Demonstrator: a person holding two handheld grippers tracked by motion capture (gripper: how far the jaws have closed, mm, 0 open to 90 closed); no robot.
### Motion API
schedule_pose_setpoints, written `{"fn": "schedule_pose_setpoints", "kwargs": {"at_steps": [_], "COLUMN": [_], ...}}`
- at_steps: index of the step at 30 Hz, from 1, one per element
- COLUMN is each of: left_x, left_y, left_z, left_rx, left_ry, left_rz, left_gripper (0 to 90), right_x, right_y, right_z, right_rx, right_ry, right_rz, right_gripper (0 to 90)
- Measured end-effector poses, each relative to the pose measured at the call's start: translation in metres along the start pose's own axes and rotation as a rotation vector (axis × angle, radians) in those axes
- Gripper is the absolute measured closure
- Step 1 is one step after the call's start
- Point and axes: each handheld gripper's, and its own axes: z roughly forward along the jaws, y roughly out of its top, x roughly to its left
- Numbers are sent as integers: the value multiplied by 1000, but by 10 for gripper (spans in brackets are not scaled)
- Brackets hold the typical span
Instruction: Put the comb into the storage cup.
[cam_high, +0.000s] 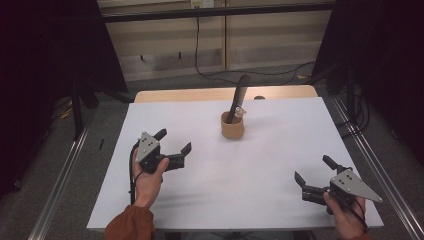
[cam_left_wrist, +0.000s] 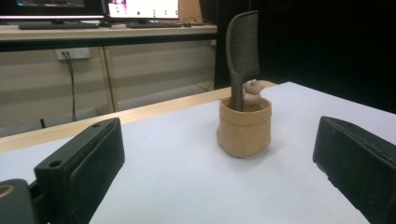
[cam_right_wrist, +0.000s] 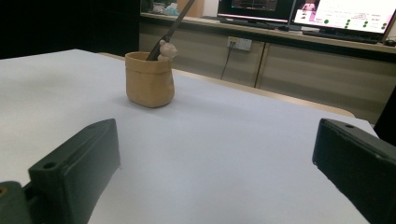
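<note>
comb (cam_high: 237, 102) is standing in tan cup (cam_high: 232, 126), upper centre of tabletop (cam_high: 210, 200). left gripper (cam_high: 174, 147) & right gripper (cam_high: 313, 174) both hovering w/ jaws wide open, holding nothing; work looking unstarted, grasp still to do.

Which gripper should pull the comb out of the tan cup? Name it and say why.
Left, probably. The left gripper is open and sits nearer the tan cup, with the comb upright between its jaws in its own view. The right gripper, also open, waits at the table's near corner, farther off.
</note>
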Motion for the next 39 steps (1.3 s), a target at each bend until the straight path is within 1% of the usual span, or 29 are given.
{"fn": "schedule_pose_setpoints", "kwargs": {"at_steps": [2,3,6,7,8,9,10,11,12,15,18,20,22,23,26,29,31,36,37,39], "left_x": [1,2,3,4,4,4,5,5,5,8,9,9,9,9,8,5,3,1,1,0], "left_y": [-2,-3,-6,-6,-7,-8,-9,-11,-13,-18,-19,-21,-23,-24,-26,-29,-31,-35,-35,-36], "left_z": [-4,-5,-11,-13,-15,-18,-21,-23,-26,-32,-38,-40,-44,-45,-49,-54,-57,-61,-62,-65], "left_rx": [-1,-6,-2,-4,-7,-10,-9,-6,-7,1,0,4,9,16,15,20,28,29,35,36], "left_ry": [10,14,24,20,18,26,33,37,41,50,71,99,110,111,112,113,112,118,116,115], "left_rz": [4,-8,-18,-20,-30,-31,-18,-13,-25,-22,-31,-43,-50,-43,-50,-42,-28,-38,-36,-47], "left_gripper": [21,21,21,21,21,21,21,21,21,21,21,21,22,22,22,22,22,22,22,22], "right_x": [0,0,0,0,0,0,0,-1,0,0,0,0,-1,-1,-1,-1,-1,-1,-1,-1], "right_y": [0,0,0,0,0,0,0,0,0,0,0,0,0,0,0,0,0,0,0,0], "right_z": [0,0,0,0,-1,-1,-1,-1,-1,-1,-1,-1,-1,-1,-1,-2,-2,-1,-1,-1], "right_rx": [-1,-2,-3,-3,-3,-3,-3,-5,-7,-7,-8,-8,-7,-6,-6,-6,-5,-4,-4,-6], "right_ry": [0,0,-2,-2,-3,-4,-4,-4,-3,-6,-6,-9,-11,-11,-10,-13,-13,-15,-14,-12], "right_rz": [0,1,2,4,6,6,7,5,6,5,5,6,5,6,6,9,9,9,9,11], "right_gripper": [0,0,0,0,0,0,0,0,0,0,0,0,0,0,0,0,0,0,0,0]}}
